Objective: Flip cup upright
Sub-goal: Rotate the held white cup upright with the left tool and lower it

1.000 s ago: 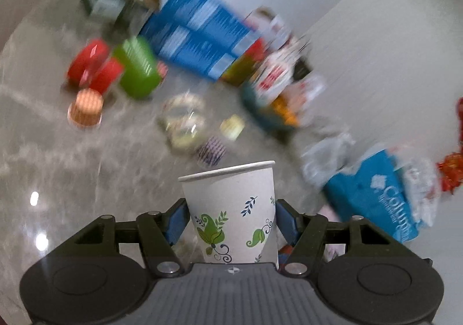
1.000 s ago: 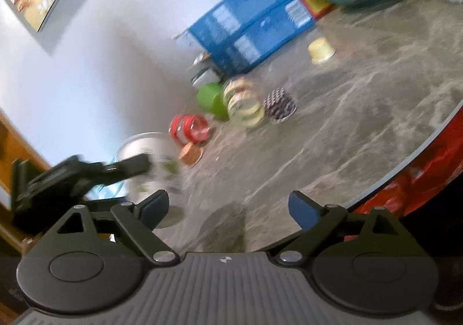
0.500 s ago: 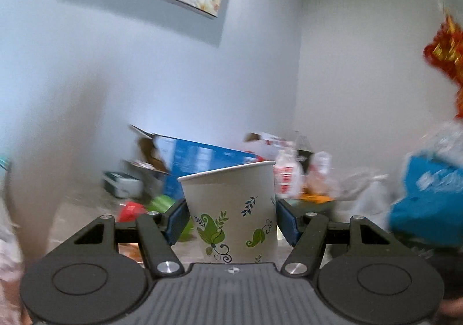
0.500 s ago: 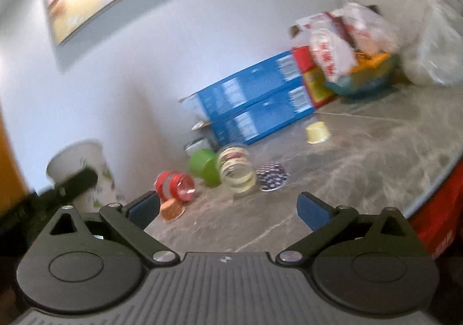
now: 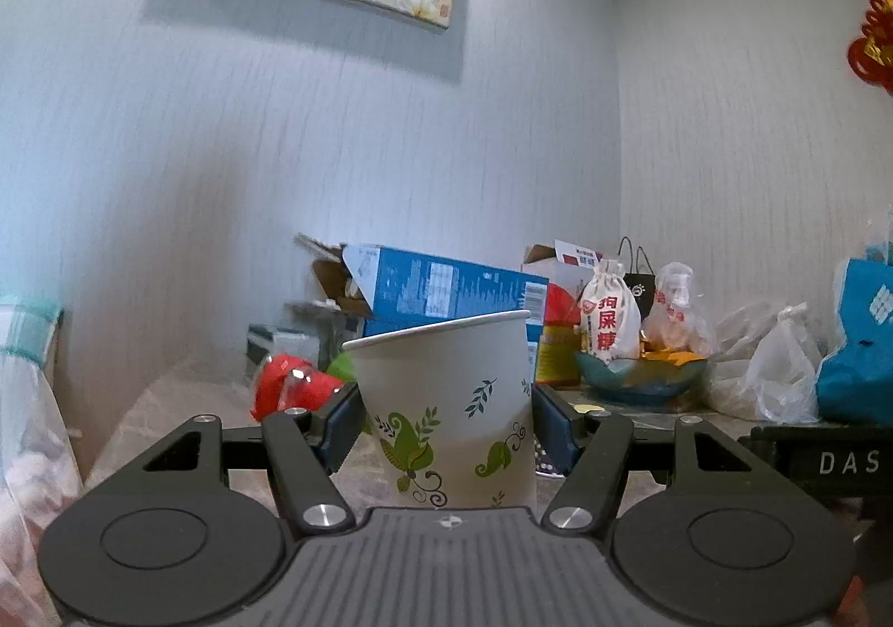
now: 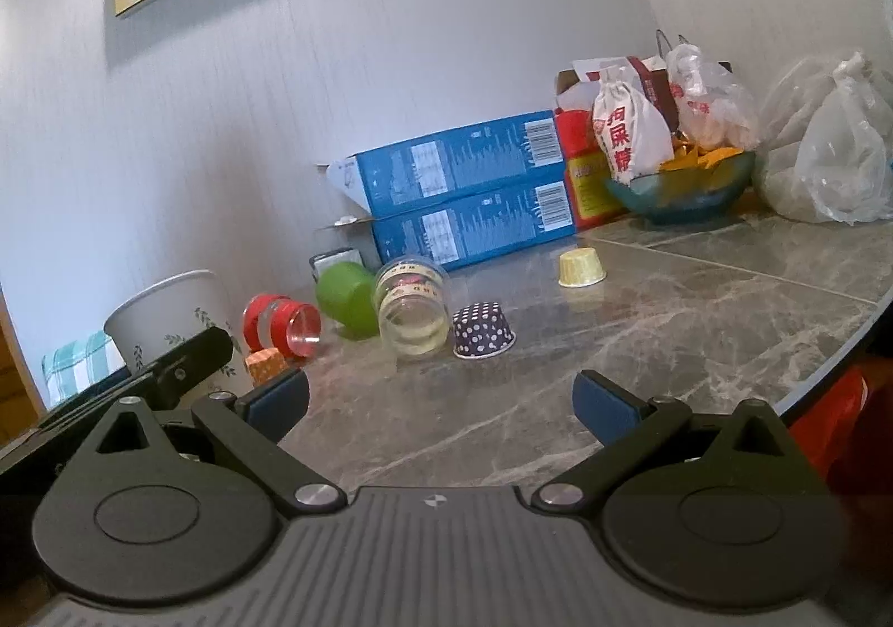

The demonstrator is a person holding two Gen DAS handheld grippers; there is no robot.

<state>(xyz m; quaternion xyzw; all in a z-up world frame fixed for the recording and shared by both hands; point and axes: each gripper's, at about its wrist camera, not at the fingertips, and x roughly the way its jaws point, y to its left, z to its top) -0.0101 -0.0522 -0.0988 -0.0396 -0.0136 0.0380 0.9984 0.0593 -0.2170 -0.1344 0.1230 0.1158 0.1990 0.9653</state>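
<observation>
My left gripper [image 5: 449, 423] is shut on a white paper cup with green leaf prints [image 5: 446, 403]. The cup stands upright between the blue pads, rim up, close over the marble table. In the right wrist view the same cup [image 6: 167, 320] shows at the far left, with the left gripper's black body in front of it. My right gripper [image 6: 441, 398] is open and empty, low over the marble table [image 6: 614, 348].
On the table lie a red cup [image 6: 282, 328], a green cup [image 6: 346, 297], a clear jar on its side [image 6: 413, 317], a dotted paper cup upside down [image 6: 483, 331] and a yellow one [image 6: 580, 267]. Blue boxes [image 6: 463, 191], a bowl [image 6: 681, 186] and plastic bags [image 6: 826, 163] line the back.
My left gripper has swung from looking down at the table to level, turning the cup rim-up. My right gripper has levelled out too and stays open.
</observation>
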